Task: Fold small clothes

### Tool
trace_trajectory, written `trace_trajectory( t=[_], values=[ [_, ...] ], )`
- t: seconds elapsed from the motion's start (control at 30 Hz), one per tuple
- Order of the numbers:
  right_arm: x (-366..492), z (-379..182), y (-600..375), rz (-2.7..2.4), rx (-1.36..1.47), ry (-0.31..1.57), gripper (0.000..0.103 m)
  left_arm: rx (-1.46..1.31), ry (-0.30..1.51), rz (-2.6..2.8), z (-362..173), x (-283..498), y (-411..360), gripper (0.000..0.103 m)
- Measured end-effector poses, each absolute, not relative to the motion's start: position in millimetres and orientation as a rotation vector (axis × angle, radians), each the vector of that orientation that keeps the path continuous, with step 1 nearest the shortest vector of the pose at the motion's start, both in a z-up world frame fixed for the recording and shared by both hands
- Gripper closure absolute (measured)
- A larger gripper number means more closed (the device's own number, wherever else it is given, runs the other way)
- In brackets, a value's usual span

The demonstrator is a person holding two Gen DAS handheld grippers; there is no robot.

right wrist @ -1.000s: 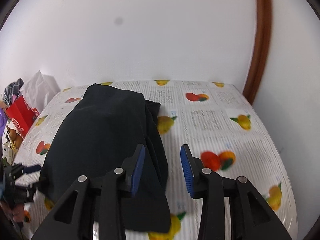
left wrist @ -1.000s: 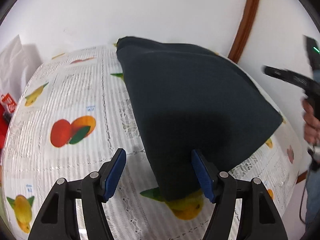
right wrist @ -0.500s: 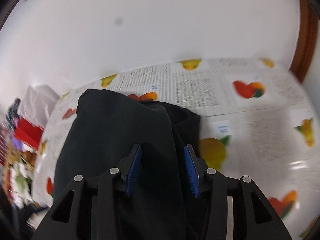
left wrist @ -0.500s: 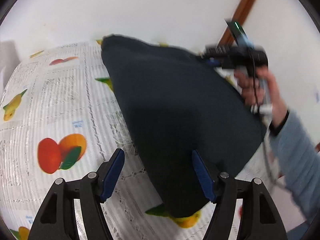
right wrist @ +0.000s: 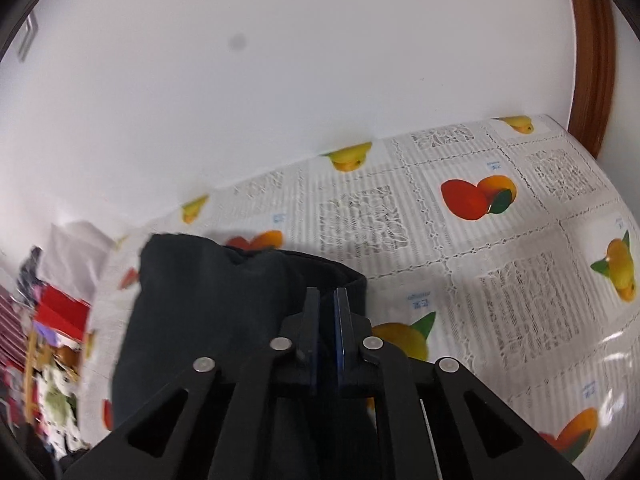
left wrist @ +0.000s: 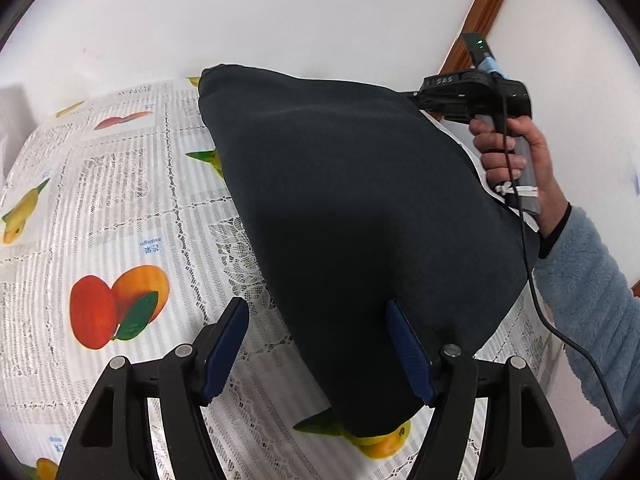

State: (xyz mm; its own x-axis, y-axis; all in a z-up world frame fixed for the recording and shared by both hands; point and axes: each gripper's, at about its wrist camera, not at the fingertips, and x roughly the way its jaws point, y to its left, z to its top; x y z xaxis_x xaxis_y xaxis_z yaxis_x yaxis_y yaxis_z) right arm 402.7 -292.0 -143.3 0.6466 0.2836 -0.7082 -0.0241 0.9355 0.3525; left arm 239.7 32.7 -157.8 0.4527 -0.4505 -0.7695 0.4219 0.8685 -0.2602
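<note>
A dark navy garment (left wrist: 360, 208) lies folded on the fruit-print tablecloth (left wrist: 120, 200). My left gripper (left wrist: 320, 344) is open, low over the garment's near left edge, with the cloth edge between its blue pads. My right gripper (right wrist: 327, 300) is shut on the garment (right wrist: 224, 300) at its far right edge. In the left wrist view the right gripper's body (left wrist: 472, 92) shows at the garment's far right side, held by a hand in a blue fleece sleeve.
A white wall stands behind the table, with a brown wooden door frame (left wrist: 480, 12) at the right. Red boxes and mixed clutter (right wrist: 52, 328) sit off the table's left end. A white bag (right wrist: 76, 248) stands near the wall.
My right gripper moved in over the garment's far right edge and closed on it. My left gripper stayed open at the near edge.
</note>
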Motion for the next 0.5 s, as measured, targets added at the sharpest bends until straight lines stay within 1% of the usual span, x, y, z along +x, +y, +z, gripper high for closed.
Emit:
trace_trajectory(
  t=[0.03,0.07,0.1,0.13,0.23,0.37,0.43,0.5],
  values=[
    [399,-139,-291,0.185,0.324,0.844,0.077,-0.03,0.954,-0.536,-156,237,34,0.034],
    [399,-136,-289,0.187,0.318,0.835,0.072,-0.031,0.942,-0.537,-154,234,35,0.035],
    [398,-133,-286,0.186,0.299,0.827,0.063,-0.034,0.928,-0.541,-151,230,36,0.035],
    [398,-132,-283,0.187,0.285,0.828,0.062,-0.037,0.919,-0.547,-148,224,36,0.035],
    [406,-140,-275,0.191,0.258,0.868,0.062,-0.04,0.908,-0.555,-145,218,34,0.035],
    [403,-134,-284,0.206,0.341,0.829,0.062,-0.03,0.91,-0.539,-141,210,35,0.035],
    [401,-131,-282,0.225,0.335,0.818,0.062,-0.032,0.919,-0.54,-142,209,36,0.035],
    [407,-135,-271,0.237,0.299,0.85,0.062,-0.033,0.931,-0.529,-144,207,37,0.035]
  ],
)
